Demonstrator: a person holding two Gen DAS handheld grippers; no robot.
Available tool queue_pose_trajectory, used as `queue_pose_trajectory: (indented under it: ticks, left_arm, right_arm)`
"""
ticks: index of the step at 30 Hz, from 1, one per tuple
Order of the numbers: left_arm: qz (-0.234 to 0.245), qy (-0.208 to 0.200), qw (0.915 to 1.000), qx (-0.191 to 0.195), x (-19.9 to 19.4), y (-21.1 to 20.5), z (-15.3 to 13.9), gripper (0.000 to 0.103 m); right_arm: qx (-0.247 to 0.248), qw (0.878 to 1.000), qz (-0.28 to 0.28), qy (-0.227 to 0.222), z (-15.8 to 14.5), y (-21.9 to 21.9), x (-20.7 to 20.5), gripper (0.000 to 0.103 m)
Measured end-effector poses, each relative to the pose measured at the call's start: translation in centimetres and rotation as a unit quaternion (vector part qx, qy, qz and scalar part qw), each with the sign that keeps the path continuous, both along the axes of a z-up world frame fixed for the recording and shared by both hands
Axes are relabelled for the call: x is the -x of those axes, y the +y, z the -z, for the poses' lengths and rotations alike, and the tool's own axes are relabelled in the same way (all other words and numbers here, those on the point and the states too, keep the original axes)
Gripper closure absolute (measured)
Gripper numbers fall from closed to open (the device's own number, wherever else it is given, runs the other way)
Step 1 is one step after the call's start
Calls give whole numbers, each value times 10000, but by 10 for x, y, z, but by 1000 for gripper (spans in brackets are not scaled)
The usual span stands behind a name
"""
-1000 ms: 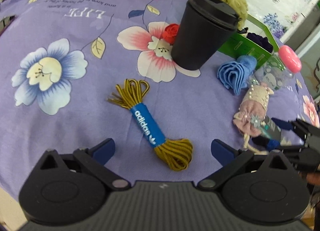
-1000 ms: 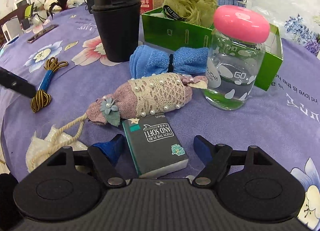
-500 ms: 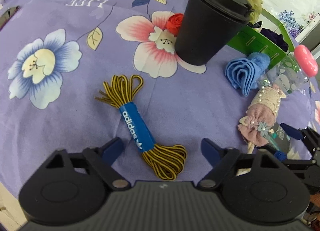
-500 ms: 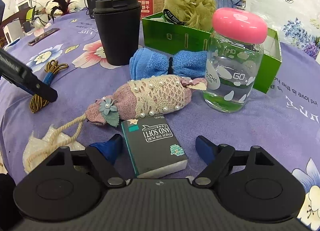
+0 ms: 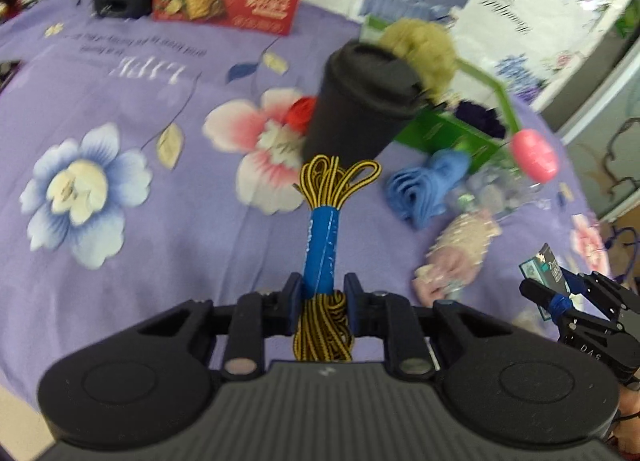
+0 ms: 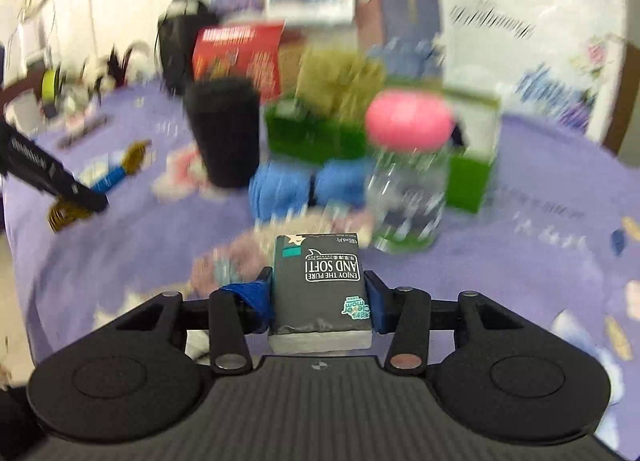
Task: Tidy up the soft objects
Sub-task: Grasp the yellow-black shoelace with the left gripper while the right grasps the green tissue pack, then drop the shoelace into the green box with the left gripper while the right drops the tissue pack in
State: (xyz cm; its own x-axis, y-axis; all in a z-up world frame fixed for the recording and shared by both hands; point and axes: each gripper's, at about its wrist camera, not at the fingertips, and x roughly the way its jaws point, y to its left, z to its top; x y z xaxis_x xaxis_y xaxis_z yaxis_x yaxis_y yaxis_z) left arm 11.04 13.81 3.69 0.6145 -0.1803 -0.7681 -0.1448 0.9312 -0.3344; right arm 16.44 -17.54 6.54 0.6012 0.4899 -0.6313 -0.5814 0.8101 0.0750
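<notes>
1. The yellow-and-black bundle of shoelaces with a blue paper band [image 5: 320,245] is pinched in the left tongs [image 5: 322,295], up off the purple flowered tabletop [image 5: 120,253]. I think it is held near one end so it can be carried.
2. Its long side points straight out ahead of the tongs, loops at the far end.
3. The dark soft tissue pack [image 6: 320,289] is squeezed in the right tongs [image 6: 320,297]. It lies flat, long side pointing ahead.
4. Ahead of both tongs sits the green cardboard box [image 6: 316,133], likely where soft things go.
5. The tall black cup [image 5: 360,105] stands just before it.
</notes>
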Motion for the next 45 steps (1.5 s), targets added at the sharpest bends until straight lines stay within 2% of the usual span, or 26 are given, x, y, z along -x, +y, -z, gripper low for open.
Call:
queue_pose_trajectory:
  ticks: [3, 7, 14, 18, 23, 25, 26, 27, 31, 37, 45]
  left_arm:
    - [175, -233, 9996, 54, -13, -7, -19, 85]
    - [426, -447, 9980, 127, -41, -19, -44, 85]
    - [723, -738, 9946, -53, -132, -47, -90, 85]
    - [818, -720, 9939, -191, -192, -72, -102, 84]
    - [875, -533, 9935, -500, -257, -110, -87, 84]
    - [863, -398, 9932, -675, -278, -121, -75, 72]
    - [866, -319, 9931, -726, -286, -124, -70, 59]
    - [860, -258, 9933, -724, -292, -125, -66, 32]
    - [897, -361, 9921, -802, -295, -130, -60, 32]
    - [963, -405, 9913, -799, -290, -134, -64, 32]
    - [947, -767, 9879, -958, -243, -133, -95, 31]
  right_arm:
    - [-278, 9994, 108, -199, -24, -7, -3, 72]
    - [-396, 9982, 99, -431, -45, -4, -18, 72]
    - [-510, 9948, 162, -869, -86, 12, -87, 72]
    - [-426, 9948, 426, -816, -86, 13, -154, 72]
    - [-296, 9967, 625, -423, -54, 16, -227, 72]
    - [-313, 9969, 660, -299, -38, 19, -245, 70]
    - [-317, 9967, 709, -223, -32, 20, -252, 69]
    - [-321, 9963, 784, -140, -26, 20, -258, 68]
    - [-453, 9945, 924, -180, -15, 15, -265, 67]
    - [-448, 9947, 913, -159, -15, 12, -266, 66]
    - [-412, 9937, 1005, -292, -48, 4, -231, 65]
